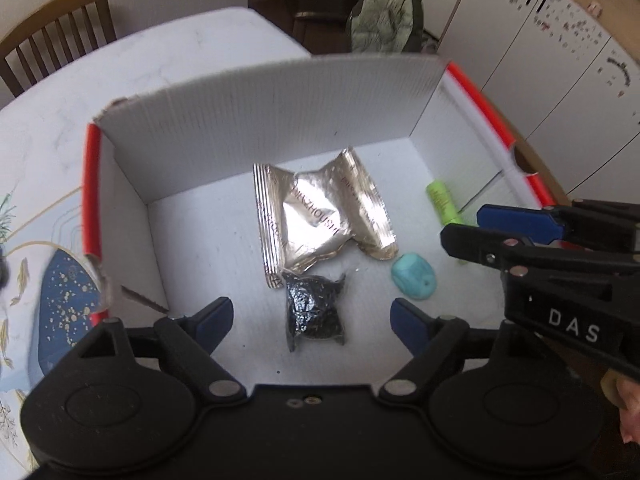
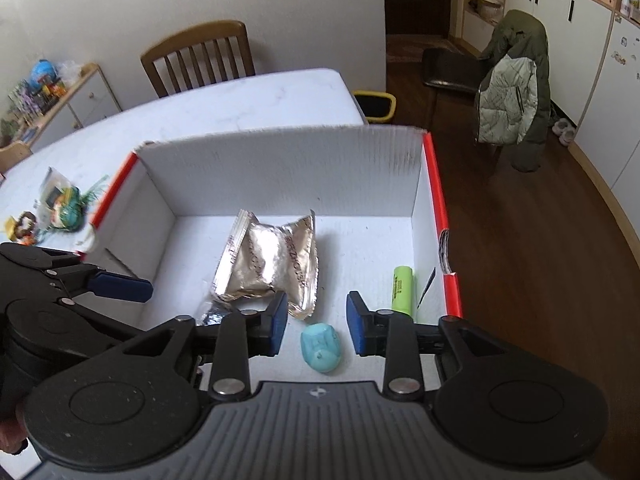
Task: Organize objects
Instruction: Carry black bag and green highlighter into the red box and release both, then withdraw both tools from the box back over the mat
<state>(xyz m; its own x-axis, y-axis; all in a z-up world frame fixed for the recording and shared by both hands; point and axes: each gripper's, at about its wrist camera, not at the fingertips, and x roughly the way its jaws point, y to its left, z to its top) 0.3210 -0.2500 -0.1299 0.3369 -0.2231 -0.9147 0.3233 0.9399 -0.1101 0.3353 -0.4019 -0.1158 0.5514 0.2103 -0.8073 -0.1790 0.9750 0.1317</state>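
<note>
Both hand-held grippers hang over the white box, empty. Left hand-held gripper spread wide above the black packet; right hand-held gripper moderately apart above the teal piece, beside the foil pouch. Risk: closing could snag the pouch, since it is close.

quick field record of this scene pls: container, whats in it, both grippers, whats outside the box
container: white cardboard box with red edges, open top, on a white table
contents: silver foil wrapper, black foil packet, teal object, green battery
left gripper: open, over black foil packet
right gripper: open, over teal object
outside box: small toys on table
</note>
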